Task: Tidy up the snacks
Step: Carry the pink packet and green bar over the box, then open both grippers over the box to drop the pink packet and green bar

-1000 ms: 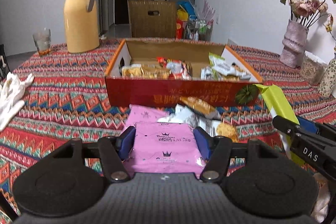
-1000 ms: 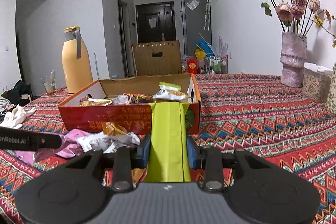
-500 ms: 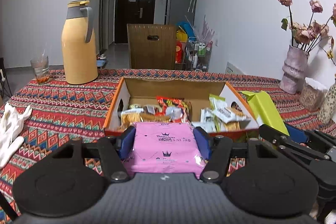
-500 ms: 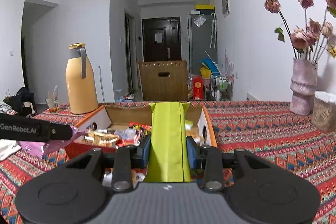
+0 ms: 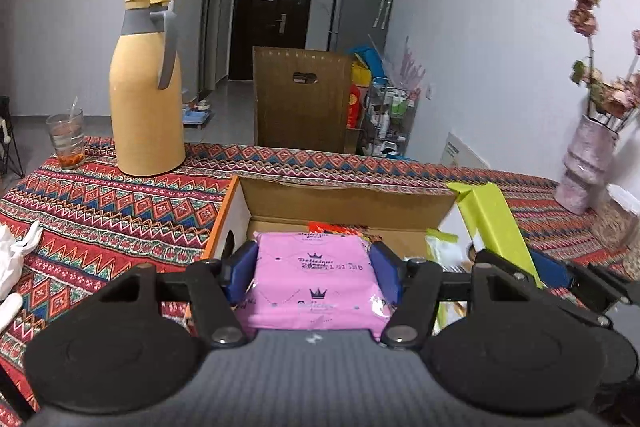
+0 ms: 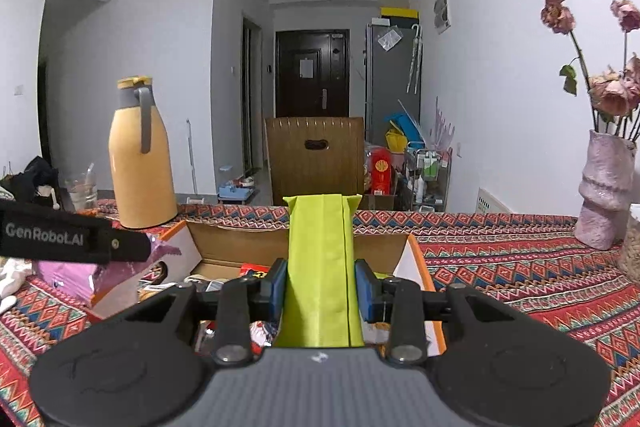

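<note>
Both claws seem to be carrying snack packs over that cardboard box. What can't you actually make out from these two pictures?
- Left wrist view: the pink pack in the left gripper hides most of the cardboard box floor.
- Right wrist view: the green pack in the right gripper covers the box's middle.
- Pink pack's print: too blurred to read fully.
- Flowers: cut off by the right edge.

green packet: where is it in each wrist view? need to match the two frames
Left wrist: green packet at right of centre, slanting over the cardboard box, in the right gripper's jaws.
Right wrist: green packet at bottom centre, clamped upright between the blue pads.
Shared landmark: yellow thermos, upper left in both.
</note>
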Demonstrator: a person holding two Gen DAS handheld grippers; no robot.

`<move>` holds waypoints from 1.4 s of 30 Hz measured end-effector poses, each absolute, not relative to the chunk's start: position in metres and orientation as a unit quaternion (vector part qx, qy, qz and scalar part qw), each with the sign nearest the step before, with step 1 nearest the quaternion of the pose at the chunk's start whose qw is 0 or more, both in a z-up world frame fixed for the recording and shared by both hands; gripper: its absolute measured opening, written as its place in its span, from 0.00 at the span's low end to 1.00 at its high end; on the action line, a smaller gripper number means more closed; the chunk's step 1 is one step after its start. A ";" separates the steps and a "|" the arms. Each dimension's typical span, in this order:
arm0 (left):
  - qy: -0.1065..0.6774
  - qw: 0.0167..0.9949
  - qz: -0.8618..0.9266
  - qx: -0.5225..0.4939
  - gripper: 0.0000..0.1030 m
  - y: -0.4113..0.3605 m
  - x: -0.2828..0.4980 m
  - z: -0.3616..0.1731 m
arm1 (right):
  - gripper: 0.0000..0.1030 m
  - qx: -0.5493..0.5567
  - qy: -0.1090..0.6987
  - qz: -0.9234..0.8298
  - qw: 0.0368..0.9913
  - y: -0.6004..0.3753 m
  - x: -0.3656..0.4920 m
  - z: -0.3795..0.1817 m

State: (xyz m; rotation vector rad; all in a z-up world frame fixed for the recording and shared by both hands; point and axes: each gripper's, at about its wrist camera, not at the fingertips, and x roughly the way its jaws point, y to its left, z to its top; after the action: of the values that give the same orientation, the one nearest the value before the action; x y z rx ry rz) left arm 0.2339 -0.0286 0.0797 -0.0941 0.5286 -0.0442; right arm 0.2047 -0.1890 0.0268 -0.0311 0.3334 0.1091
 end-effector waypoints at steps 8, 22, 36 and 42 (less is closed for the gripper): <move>0.264 0.963 -0.007 -0.056 0.61 -0.022 0.269 0.052 | 0.33 -0.004 0.177 0.048 0.983 -0.186 0.243 0.005; 0.266 0.963 0.002 -0.046 0.61 -0.021 0.278 0.028 | 0.34 0.004 0.200 0.046 0.979 -0.188 0.259 -0.017; 0.227 0.971 0.031 -0.062 1.00 -0.013 0.263 0.041 | 1.00 0.020 0.182 0.032 0.982 -0.196 0.244 -0.010; 0.225 0.972 0.032 -0.064 1.00 -0.012 0.261 0.042 | 1.00 0.020 0.184 0.029 0.982 -0.197 0.242 -0.009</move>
State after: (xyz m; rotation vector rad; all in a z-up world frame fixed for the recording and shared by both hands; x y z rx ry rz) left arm 0.2608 -0.0119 0.0423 -0.1283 0.4534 0.0640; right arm 0.2417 -0.1966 -0.0090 0.0404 0.3696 0.0583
